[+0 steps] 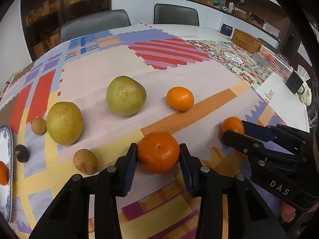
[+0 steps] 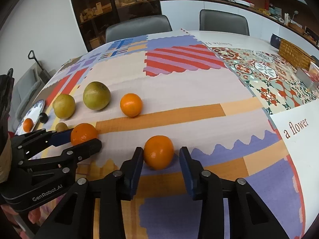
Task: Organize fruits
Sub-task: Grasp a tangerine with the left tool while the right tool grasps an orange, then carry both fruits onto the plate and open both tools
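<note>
- Right now my left gripper (image 1: 159,155) has its pads pressed on both flanks of a mandarin (image 1: 158,152) sitting on the patterned tablecloth (image 1: 111,75).
- My right gripper (image 2: 161,157) straddles a second mandarin (image 2: 159,152); one pad touches, the other stands just clear.
- Both look light, round and roll-prone, with soft glossy peel, so I'd squeeze gently across the widest middle.
- One orange already lies on the plate (image 1: 8,139).

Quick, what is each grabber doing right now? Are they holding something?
Left gripper: fingers closed on a round, dimpled orange mandarin.
Right gripper: open around a smaller smooth orange mandarin; a gap shows at one finger.
</note>
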